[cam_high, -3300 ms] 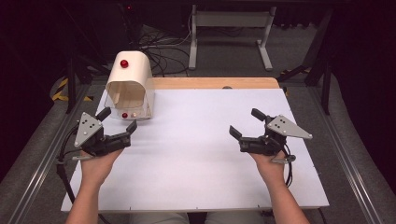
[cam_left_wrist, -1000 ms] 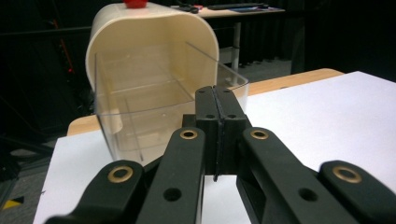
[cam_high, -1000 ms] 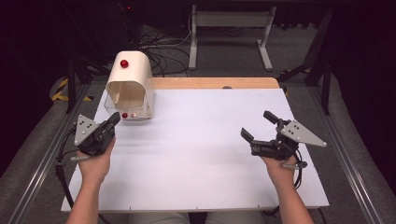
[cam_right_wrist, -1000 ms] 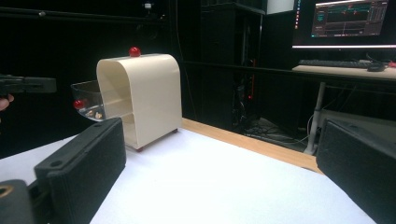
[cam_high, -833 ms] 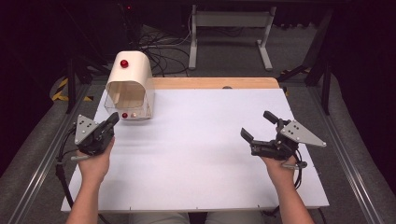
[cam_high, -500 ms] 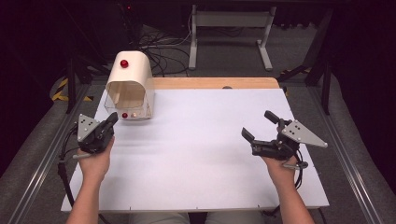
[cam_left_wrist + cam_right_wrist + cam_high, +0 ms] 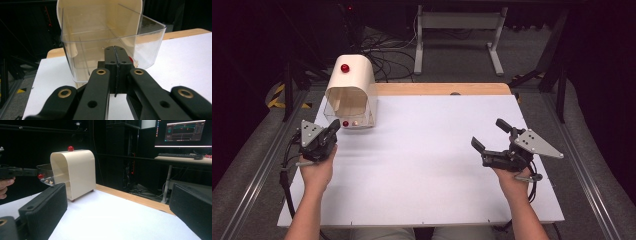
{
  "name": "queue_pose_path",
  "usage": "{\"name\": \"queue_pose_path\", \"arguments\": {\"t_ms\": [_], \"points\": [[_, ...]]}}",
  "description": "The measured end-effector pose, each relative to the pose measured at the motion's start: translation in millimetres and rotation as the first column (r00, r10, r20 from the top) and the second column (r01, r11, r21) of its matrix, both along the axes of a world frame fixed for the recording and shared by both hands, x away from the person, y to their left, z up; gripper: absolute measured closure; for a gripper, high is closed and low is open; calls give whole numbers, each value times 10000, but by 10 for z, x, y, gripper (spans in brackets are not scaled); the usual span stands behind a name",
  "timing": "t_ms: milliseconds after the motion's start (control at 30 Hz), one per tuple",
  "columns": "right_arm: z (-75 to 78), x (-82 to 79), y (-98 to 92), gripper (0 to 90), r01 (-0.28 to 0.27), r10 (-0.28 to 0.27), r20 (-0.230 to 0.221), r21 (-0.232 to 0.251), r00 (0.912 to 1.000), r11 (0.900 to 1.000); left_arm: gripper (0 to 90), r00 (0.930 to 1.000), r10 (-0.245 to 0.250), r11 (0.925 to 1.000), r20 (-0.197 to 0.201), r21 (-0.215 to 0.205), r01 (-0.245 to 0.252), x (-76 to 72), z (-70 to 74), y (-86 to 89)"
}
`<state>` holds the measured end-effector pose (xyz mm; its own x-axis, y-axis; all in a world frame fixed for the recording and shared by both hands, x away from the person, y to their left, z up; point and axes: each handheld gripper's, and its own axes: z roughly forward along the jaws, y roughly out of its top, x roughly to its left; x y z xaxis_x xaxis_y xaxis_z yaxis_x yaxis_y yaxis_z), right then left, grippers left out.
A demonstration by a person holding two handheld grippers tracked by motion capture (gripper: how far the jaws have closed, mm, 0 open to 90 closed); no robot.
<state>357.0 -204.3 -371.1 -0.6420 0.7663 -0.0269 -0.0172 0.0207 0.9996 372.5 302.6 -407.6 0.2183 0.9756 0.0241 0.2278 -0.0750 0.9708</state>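
From above, my left gripper [image 7: 333, 131] sits at the far-left, jaws closed and empty, just short of the clear drawer [image 7: 356, 121] of the cream box [image 7: 352, 82].

Left gripper view: the drawer [image 7: 112, 47] lies dead ahead, its red knob behind the jaws.

Right gripper view: my right gripper [image 7: 117, 212] gapes open, well apart.

Since three seconds ago, the left jaws have shut.

A white table [image 7: 427, 165] with a wooden back edge carries a cream, arch-topped box [image 7: 351, 95] at its far left corner.
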Motion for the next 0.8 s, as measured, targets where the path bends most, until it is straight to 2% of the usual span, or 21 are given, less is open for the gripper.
{"name": "queue_pose_path", "arguments": {"t_ms": [800], "points": [[2, -1, 4, 23, -3, 3, 25, 15, 10000, 10000, 898, 9997, 253, 9997, -48, 26, -253, 94, -18, 11]]}}
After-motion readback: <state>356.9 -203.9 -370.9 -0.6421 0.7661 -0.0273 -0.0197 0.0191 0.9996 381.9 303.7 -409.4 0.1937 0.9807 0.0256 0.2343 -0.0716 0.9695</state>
